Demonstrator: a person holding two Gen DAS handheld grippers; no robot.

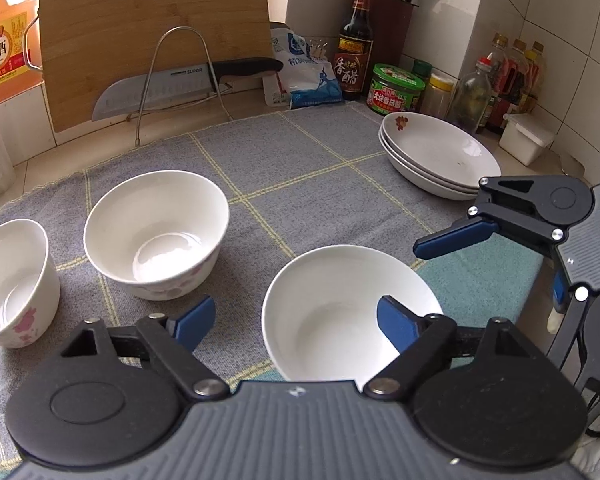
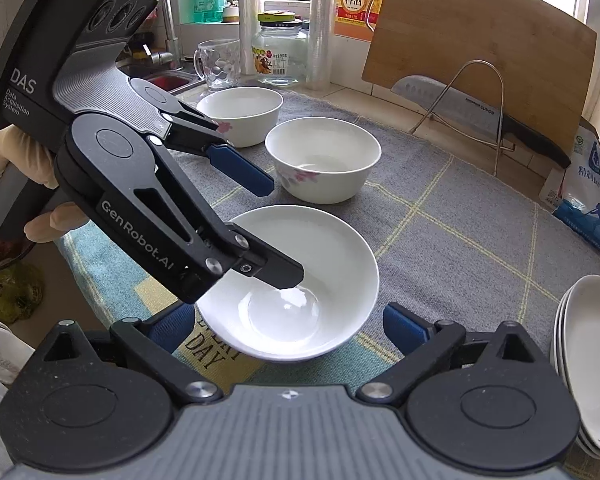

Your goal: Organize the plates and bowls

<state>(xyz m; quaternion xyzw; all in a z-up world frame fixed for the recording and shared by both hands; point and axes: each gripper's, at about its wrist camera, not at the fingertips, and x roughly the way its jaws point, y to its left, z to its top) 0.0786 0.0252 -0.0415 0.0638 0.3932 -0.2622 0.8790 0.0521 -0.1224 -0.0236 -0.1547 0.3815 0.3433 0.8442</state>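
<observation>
Bowl, plain white (image 1: 350, 316), sits upright on the grey checked cloth (image 1: 300, 160) at the near edge of the surface, apart from the others. Left tool (image 1: 296, 320) stands over it with jaws spread wide: one blue pad (image 1: 396, 328) is down inside the bowl, the other outside past the near rim, neither pressing. Nothing held. In the right wrist view the inner finger (image 2: 278, 270) reaches down into the bowl's well; whether it touches the glaze I cannot tell.

Right tool (image 2: 288, 328) hangs just beside, jaws at full spread, empty, straddling the same bowl's width without contact.

Two flowered bowls (image 1: 156, 236) (image 1: 14, 284) stand further left on the cloth, close together, not nested. Judgement: the plain bowl has probably been set by itself because its wider, shallower shape would not nest in the deeper pair; those two look like the next candidates for stacking.

Plates (image 1: 440, 156) are already stacked at the far right of the cloth, beside the condiment jars (image 1: 398, 88), so that half of the job reads as done.

Behind: cutting board (image 1: 156, 36) leaning on the wall, knife (image 1: 160, 88) on a wire rack (image 1: 180, 76).
</observation>
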